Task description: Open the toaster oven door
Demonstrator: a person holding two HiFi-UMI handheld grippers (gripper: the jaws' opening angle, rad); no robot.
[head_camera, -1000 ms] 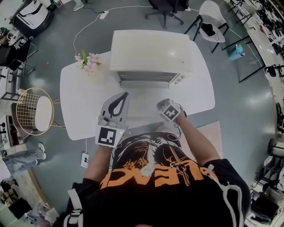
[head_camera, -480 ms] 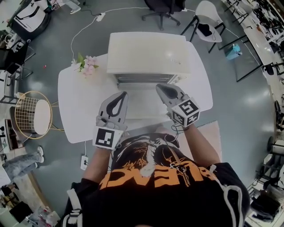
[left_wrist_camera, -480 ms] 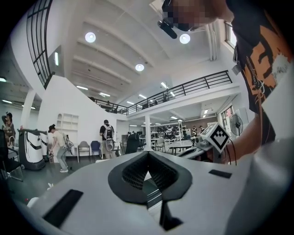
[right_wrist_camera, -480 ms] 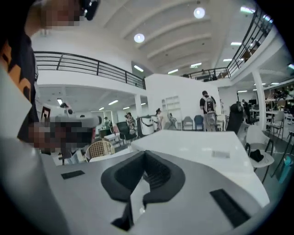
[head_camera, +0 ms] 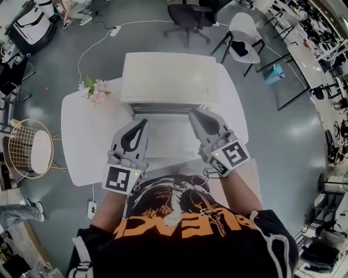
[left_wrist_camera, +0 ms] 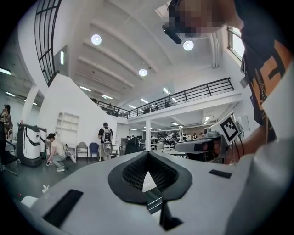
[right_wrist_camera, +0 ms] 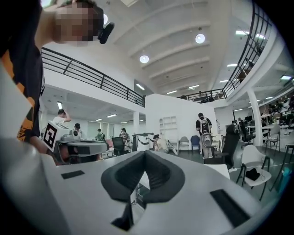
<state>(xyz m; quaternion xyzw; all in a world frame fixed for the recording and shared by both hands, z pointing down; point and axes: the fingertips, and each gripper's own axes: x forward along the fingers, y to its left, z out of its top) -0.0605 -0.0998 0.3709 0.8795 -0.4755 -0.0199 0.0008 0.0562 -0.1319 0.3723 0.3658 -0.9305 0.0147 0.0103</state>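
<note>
A cream toaster oven [head_camera: 169, 76] stands at the far side of the white table [head_camera: 81, 141]. Only a thin strip of its front, where the door [head_camera: 163, 108] is, shows from above, and the door looks closed. My left gripper [head_camera: 143, 122] is shut and empty, pointing at the oven front from a short way off. My right gripper [head_camera: 193, 113] is also shut and empty, its tips close to the right part of the door strip. In the left gripper view the left gripper [left_wrist_camera: 148, 154] has its jaws together. The right gripper [right_wrist_camera: 144, 154] shows the same in its own view.
Pink flowers [head_camera: 93, 90] lie on the table left of the oven. A gold wire chair [head_camera: 30, 152] stands at the left, with an office chair [head_camera: 187, 16] and a white chair [head_camera: 239, 48] beyond the table. A power strip [head_camera: 91, 207] lies on the floor.
My right gripper has swung up and forward from near my body until its tips are near the oven front. The left gripper has stayed about where it was.
</note>
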